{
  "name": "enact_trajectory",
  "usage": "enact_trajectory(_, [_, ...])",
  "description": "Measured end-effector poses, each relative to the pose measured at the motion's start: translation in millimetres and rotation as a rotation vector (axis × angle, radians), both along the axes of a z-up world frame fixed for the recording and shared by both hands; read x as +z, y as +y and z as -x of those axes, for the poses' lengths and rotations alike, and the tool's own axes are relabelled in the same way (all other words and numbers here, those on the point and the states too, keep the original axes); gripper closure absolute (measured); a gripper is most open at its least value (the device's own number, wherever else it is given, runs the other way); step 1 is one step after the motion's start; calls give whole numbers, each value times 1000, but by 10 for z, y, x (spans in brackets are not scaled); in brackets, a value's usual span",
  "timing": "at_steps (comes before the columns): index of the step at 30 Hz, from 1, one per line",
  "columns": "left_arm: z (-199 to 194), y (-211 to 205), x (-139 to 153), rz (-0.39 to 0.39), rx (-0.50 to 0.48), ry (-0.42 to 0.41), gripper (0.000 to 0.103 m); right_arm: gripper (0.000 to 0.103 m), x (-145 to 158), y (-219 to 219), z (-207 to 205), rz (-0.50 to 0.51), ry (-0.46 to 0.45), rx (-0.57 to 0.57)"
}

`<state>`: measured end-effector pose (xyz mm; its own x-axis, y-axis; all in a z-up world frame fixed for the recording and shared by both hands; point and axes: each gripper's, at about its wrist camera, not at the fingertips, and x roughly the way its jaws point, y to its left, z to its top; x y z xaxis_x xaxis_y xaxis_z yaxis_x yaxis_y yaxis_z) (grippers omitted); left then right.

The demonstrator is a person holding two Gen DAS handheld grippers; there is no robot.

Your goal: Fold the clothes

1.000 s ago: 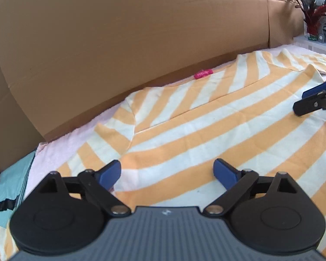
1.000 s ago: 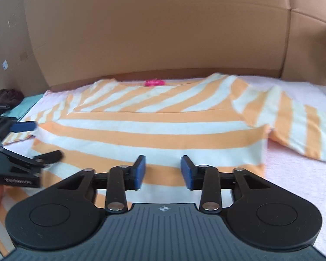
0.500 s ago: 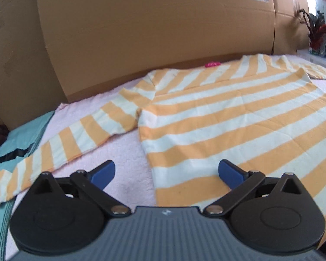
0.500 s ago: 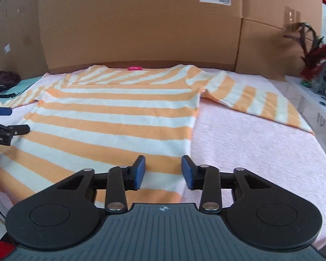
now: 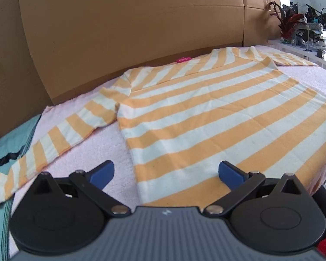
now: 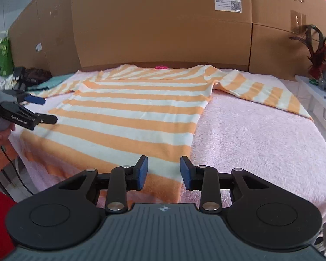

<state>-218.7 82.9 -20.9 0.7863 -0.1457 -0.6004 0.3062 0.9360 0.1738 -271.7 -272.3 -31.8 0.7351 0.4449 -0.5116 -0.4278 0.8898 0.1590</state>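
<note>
An orange-and-white striped long-sleeve shirt (image 5: pixel 206 117) lies flat on a pink towel (image 5: pixel 102 143), sleeves spread out to both sides; it also shows in the right wrist view (image 6: pixel 141 113). A pink label (image 6: pixel 160 67) marks its collar at the far edge. My left gripper (image 5: pixel 166 174) is open wide and empty, above the shirt's near left hem corner. It also shows at the left of the right wrist view (image 6: pixel 46 111). My right gripper (image 6: pixel 163 174) is partly open and empty, above the shirt's near right hem corner.
Tall cardboard boxes (image 6: pixel 163 21) wall the far edge of the table. A teal cloth (image 5: pixel 10 139) lies at the left end. A white shelf (image 5: pixel 304 50) with a red plant and clutter stands on the right. The pink towel (image 6: pixel 260 141) is bare right of the shirt.
Both grippers have pulled back from over the shirt toward its near hem. The whole shirt and both sleeves are now in view. Neither gripper's opening has changed.
</note>
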Motion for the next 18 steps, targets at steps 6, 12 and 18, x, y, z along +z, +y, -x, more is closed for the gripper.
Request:
enact_trajectory(6, [1, -348, -83, -8, -126, 41, 1, 71, -110, 59, 122, -11, 17, 103])
enact_trajectory(12, [-131, -270, 176, 115, -105, 61, 1, 63, 107, -535, 48, -251, -25, -36])
enact_trajectory(18, [-363, -935, 601, 82, -210, -119, 1, 48, 66, -1189, -344, -587, -12, -433])
